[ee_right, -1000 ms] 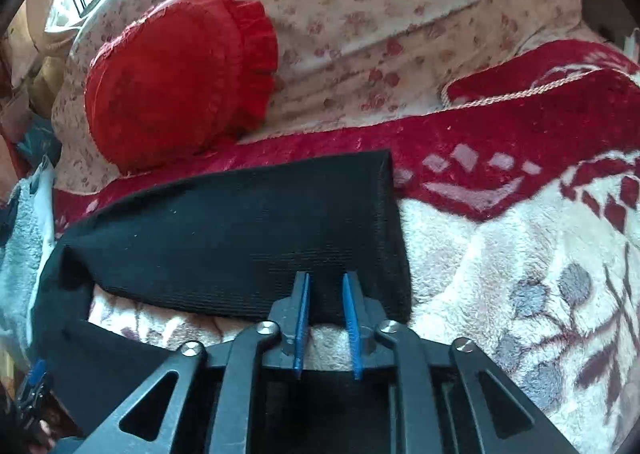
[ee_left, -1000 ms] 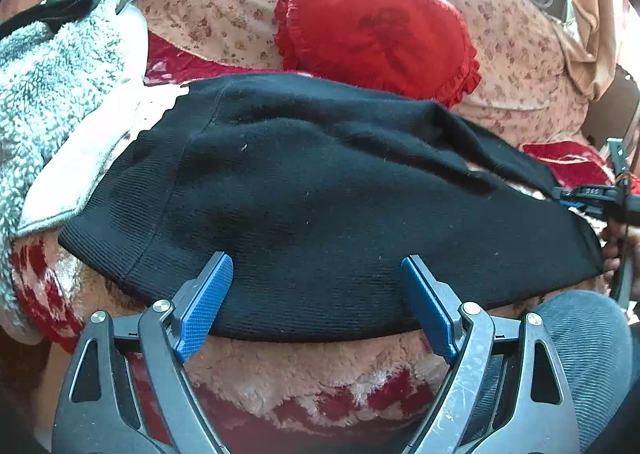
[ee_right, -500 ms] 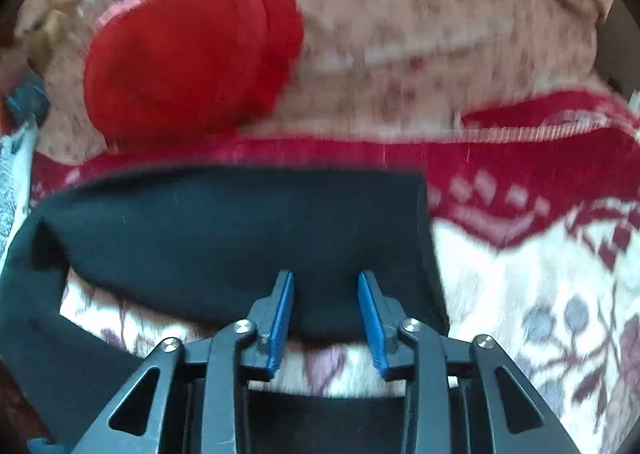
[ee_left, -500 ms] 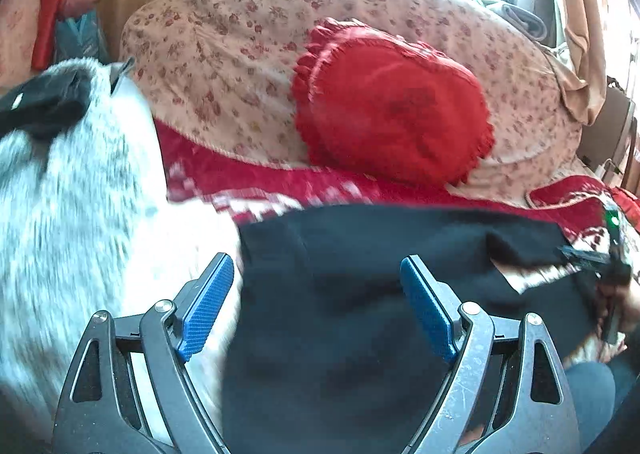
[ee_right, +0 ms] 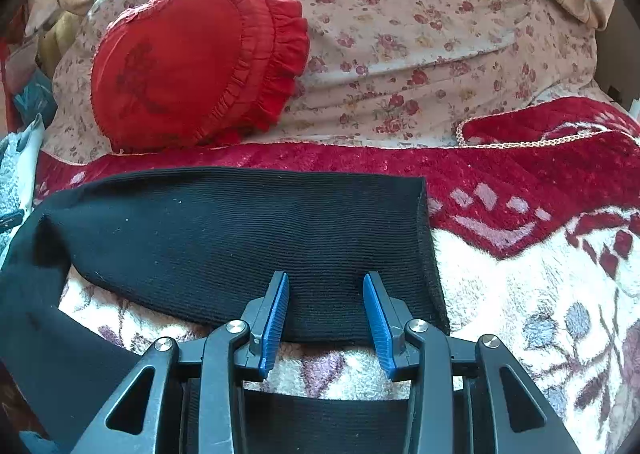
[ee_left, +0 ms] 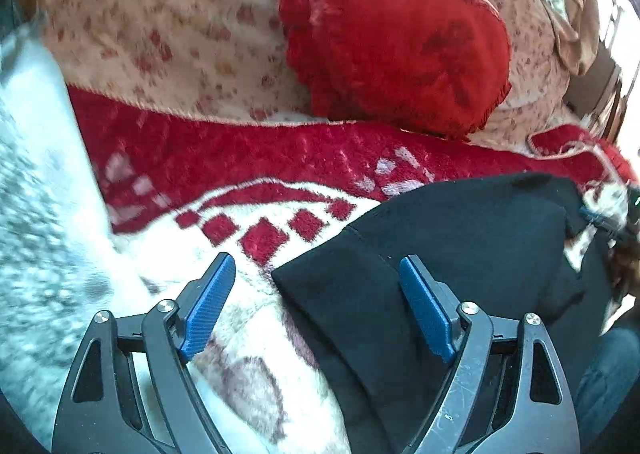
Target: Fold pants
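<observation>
On the red-and-white fleece blanket [ee_right: 520, 294], black pants [ee_right: 248, 238] lie spread flat, ribbed knit, one leg running from 9 to 3 o'clock in the right wrist view, its cuff edge ending square at about 3 o'clock. A second stretch of the same black cloth passes under the tool at 6 to 8 o'clock.

Right gripper [ee_right: 326, 310]: blue pads parted, nothing between them; tips sit at the near hem of the leg, over the cloth edge. Contact with the fabric cannot be told.

Left gripper [ee_left: 316, 306]: pads wide apart, empty. Left pad over bare blanket [ee_left: 248, 238], right pad over the pants [ee_left: 460, 246], which fill 3 to 6 o'clock here. View motion-blurred.

Red frilled cushion [ee_right: 192, 70] at 11 o'clock, leaning on floral bedding [ee_right: 440, 34]. Grey-white fluffy fabric [ee_left: 36, 214] at 9 o'clock in the left view.
</observation>
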Tool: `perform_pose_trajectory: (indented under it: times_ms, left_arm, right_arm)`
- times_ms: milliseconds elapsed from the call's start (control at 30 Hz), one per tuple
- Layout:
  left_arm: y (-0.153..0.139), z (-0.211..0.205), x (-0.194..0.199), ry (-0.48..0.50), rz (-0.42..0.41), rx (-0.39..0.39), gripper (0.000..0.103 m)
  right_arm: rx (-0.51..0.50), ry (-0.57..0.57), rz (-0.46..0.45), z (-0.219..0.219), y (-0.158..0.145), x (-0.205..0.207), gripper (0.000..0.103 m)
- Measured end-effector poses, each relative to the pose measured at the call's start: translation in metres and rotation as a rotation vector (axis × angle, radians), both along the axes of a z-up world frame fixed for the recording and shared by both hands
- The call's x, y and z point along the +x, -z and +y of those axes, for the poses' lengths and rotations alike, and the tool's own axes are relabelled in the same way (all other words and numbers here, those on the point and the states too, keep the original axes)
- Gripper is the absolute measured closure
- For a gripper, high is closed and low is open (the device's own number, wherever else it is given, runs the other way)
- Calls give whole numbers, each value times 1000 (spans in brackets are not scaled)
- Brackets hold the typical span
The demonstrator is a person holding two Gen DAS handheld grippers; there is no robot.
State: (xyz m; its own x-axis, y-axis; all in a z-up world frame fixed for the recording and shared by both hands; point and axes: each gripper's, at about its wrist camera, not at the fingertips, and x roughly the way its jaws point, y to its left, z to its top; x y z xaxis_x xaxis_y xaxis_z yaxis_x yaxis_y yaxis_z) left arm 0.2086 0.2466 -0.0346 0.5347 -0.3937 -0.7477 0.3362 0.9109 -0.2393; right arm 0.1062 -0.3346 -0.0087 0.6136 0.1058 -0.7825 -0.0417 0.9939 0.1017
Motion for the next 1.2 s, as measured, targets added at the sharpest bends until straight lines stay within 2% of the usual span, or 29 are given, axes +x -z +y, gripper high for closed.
perform_pose_trajectory:
  times_ms: [67, 133, 167, 233, 267, 300, 367, 433, 533, 633, 667, 733, 800, 900, 933, 967, 1000, 1100, 1200]
  left_arm:
    - [8, 1, 7, 48, 55, -56, 29]
    - [11, 0, 9, 81, 60, -68, 31]
    - [11, 0, 10, 87, 59, -76, 35]
    - [11, 4, 10, 77, 59, -91, 46]
    - [11, 6, 10, 57, 54, -88, 58]
    - [10, 8, 11, 39, 52, -88, 63]
    - [8, 14, 6, 1, 36, -86, 79]
    - [5, 12, 3, -21, 19, -60, 81]
    - [-3, 1, -5, -99, -2, 75, 81]
    - [-15, -17, -16, -277, -25, 338, 79]
    - [-22, -21, -22, -332, -28, 377, 76]
    - [-41, -25, -41, -427, -63, 382, 63]
    - [-63, -34, -65, -495, -107, 381, 39]
    - [-88, -58, -101, -515, -177, 411, 36]
    - [-93, -67, -111, -515, -185, 417, 31]
    - [-96, -74, -121, -510, -184, 416, 18]
    - [-98, -83, -130, -501, -183, 413, 10]
    - [-100, -108, -159, -494, -220, 408, 10]
    - [-95, -123, -171, -484, -208, 385, 10]
  right_arm:
    - [0, 0, -2, 0, 0, 0, 65]
    - [0, 0, -3, 0, 1, 0, 65]
    - [0, 0, -3, 0, 1, 0, 65]
    - [-2, 0, -4, 0, 1, 1, 65]
    - [-2, 0, -4, 0, 1, 1, 65]
    - [-4, 0, -4, 0, 1, 1, 65]
    - [-6, 1, -4, 1, 1, 1, 64]
    - [-11, 1, -5, 1, 1, 1, 64]
    - [-13, 1, -7, 1, 1, 1, 64]
    - [-10, 1, -7, 1, 1, 1, 64]
    - [-13, 1, -7, 1, 1, 1, 64]
    - [-15, 1, -7, 0, 2, 1, 64]
    - [-18, 1, -3, 0, 1, 1, 64]
    - [-26, -6, 7, 0, -6, -1, 64]
    - [-22, -7, 7, -1, -10, -4, 64]
    - [-8, 0, -7, -4, -19, -12, 64]
    - [9, 4, -33, -7, -25, -20, 64]
    - [44, -6, -139, -15, -46, -57, 64]
    - [30, -9, -161, -18, -50, -83, 64]
